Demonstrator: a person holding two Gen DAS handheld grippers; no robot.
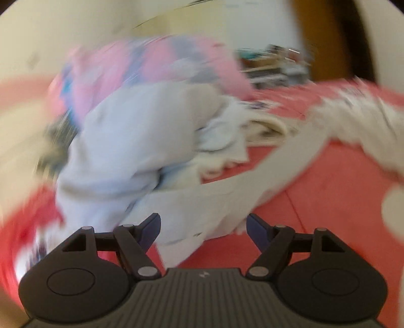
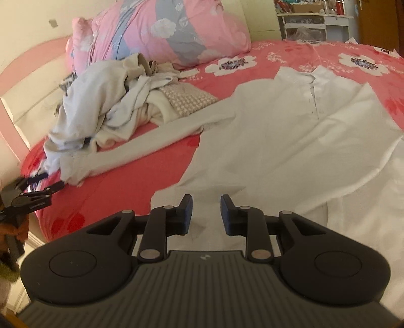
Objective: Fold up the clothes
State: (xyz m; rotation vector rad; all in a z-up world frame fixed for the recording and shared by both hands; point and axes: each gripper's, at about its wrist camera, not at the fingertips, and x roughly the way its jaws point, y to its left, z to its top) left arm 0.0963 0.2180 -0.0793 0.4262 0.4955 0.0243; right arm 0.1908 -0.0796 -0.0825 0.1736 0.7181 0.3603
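On the red floral bed (image 2: 121, 191) we have the white shirt (image 2: 290, 141) spread flat. Our left tool (image 1: 203, 225) stands wide and empty near the cuff (image 2: 73, 174); our right tool (image 2: 206, 214), narrow, holds nothing. Next, we judge: grasp the sleeve (image 2: 141, 148), fold it inward.

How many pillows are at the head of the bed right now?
2: a large pink-and-grey floral pillow leaning on the headboard, and a smaller pink pillow at its left. The clothes pile may hide more.
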